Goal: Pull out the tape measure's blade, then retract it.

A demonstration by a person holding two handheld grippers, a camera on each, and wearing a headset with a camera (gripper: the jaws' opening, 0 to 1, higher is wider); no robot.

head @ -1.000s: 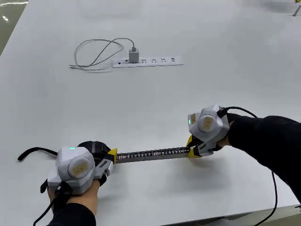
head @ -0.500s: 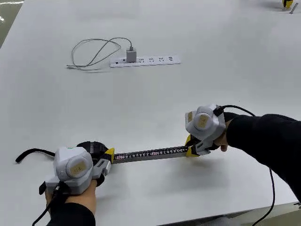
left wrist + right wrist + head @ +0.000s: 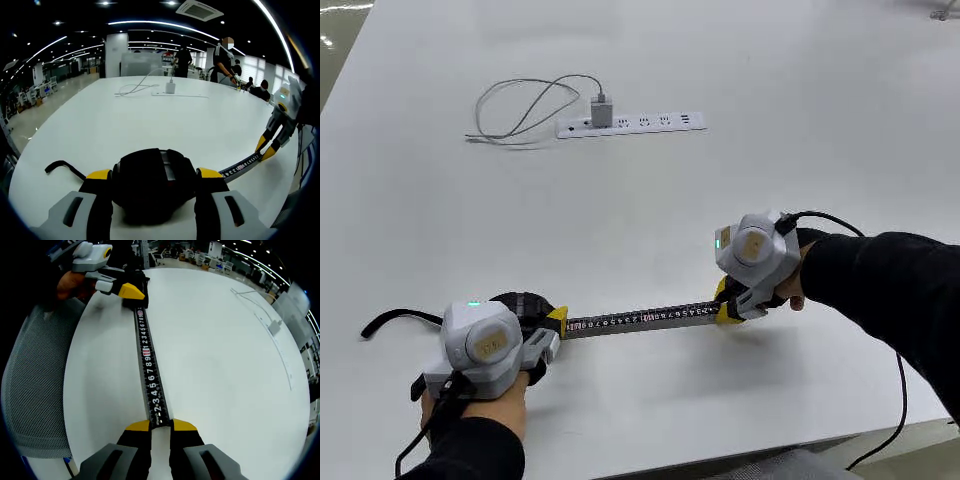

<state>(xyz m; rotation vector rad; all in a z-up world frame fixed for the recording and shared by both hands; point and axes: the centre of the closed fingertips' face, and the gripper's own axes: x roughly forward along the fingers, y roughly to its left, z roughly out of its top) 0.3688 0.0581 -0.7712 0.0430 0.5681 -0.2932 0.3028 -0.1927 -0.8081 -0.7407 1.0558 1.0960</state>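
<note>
Clamping the case: left tongs (image 3: 155, 176) were clenched around the black tape measure case (image 3: 520, 304), which sat on the white desk (image 3: 750, 150) near its front edge.
Free end: right tongs (image 3: 161, 426) were pinched tight on the tip of the blade (image 3: 148, 365).
Blade run: drawn out flat along the desk, numbers up, spanning from the case to the right tongs.
Wrist strap (image 3: 382, 321): black, trailing left of the case.
Far side: white power strip (image 3: 632, 122) with a plugged-in charger (image 3: 602, 111) and a looped cable (image 3: 525, 100).
</note>
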